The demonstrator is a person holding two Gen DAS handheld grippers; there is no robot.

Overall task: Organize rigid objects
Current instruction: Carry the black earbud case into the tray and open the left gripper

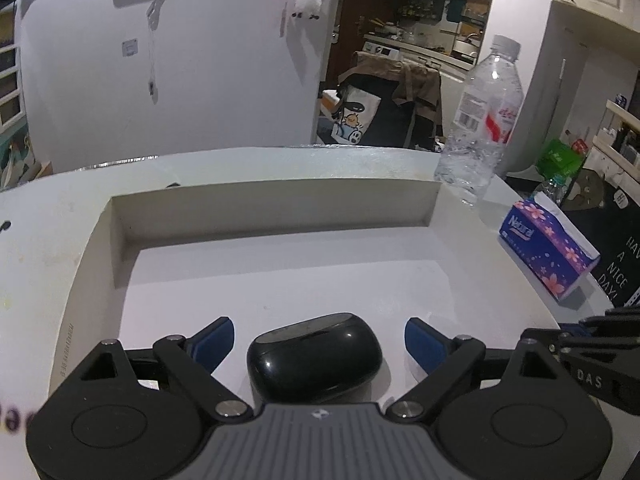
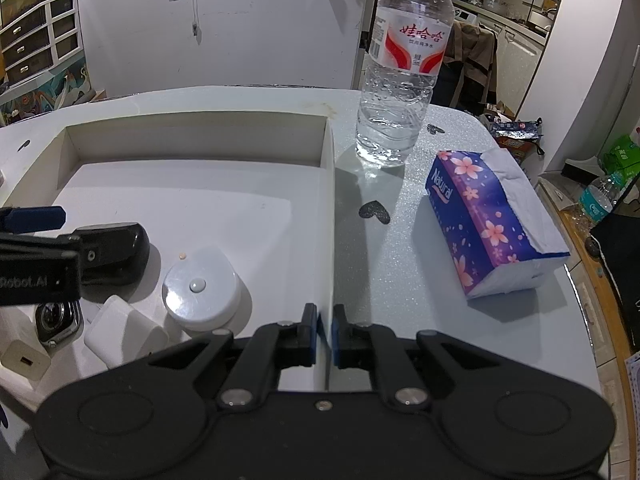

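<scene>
Left gripper (image 1: pixel 319 344) spread around black case (image 1: pixel 314 356); right gripper (image 2: pixel 324 330) pinching tray wall (image 2: pixel 330 216) (tissues (image 2: pixel 492 224) read "Natural").

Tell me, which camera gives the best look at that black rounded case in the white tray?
The left wrist view: the black case lies whole and central between the open left gripper's blue pads, clear of both. In the right wrist view that gripper covers part of it, leaving only its right end visible.

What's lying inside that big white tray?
The white tray holds a black oval case between the open left tongs, a round white case, white chargers and a watch. The left tongs hide part of the watch and whatever lies beneath them.
</scene>
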